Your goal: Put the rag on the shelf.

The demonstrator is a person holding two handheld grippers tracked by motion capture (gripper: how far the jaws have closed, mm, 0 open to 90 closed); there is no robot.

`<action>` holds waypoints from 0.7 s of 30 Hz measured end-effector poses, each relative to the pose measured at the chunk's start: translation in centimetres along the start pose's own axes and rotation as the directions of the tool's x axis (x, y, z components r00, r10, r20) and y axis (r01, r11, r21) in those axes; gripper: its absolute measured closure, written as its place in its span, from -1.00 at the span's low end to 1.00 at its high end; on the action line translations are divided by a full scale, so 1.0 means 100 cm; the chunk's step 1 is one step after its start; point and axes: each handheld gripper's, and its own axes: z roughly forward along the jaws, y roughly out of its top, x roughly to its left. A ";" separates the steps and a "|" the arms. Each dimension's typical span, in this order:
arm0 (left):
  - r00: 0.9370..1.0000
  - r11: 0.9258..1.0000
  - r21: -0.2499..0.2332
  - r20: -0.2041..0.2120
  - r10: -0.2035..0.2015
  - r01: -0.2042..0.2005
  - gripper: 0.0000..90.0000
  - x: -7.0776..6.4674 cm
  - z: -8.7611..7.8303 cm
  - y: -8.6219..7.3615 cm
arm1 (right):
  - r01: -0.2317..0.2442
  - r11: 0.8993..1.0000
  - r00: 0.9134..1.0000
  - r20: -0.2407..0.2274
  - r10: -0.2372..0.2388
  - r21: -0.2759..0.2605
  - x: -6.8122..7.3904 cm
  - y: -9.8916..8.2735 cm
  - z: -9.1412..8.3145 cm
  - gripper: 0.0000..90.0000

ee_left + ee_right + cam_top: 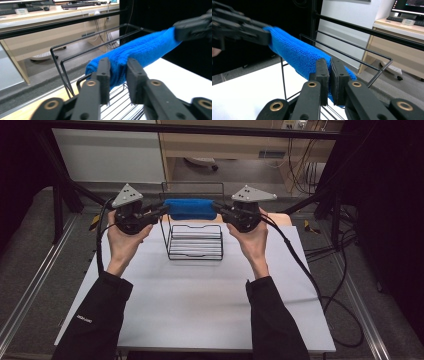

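The right gripper (329, 72) has its flat black pads pressed nearly together, pinching a thin edge of the blue cloth (297, 53). The left gripper (117, 72) stands with its jaws parted; the cloth's folded end lies between the pads and fills most of the gap, though whether both pads press on it is hard to tell. The cloth is a plush, nubby microfibre, folded into a long thick roll that spans level from one gripper to the other, above the back rail of a black wire rack (195, 242). The rack is thin bent rod with a slatted floor, standing on a smooth white table (200, 300). In both gripper views the cloth's near end is hidden behind the pads, and the rack's base is cut off.
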 end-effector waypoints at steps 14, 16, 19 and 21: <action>0.996 0.992 0.109 0.048 -0.074 0.068 0.88 0.000 0.005 0.007 | 0.040 0.999 0.999 -0.011 -0.039 0.028 0.005 -0.005 0.005 0.89; 0.996 0.988 0.138 0.055 -0.071 0.063 0.95 0.000 0.009 0.002 | 0.048 0.998 0.999 -0.015 -0.047 0.037 0.005 -0.006 0.005 0.88; 0.997 0.984 0.171 0.054 -0.063 0.053 1.00 0.000 0.014 -0.004 | 0.053 0.997 0.998 -0.018 -0.052 0.048 0.006 -0.007 0.006 0.86; 0.997 0.982 0.183 0.053 -0.059 0.048 1.00 0.000 0.016 -0.008 | 0.050 0.998 0.999 -0.021 -0.049 0.049 0.006 -0.008 0.006 0.85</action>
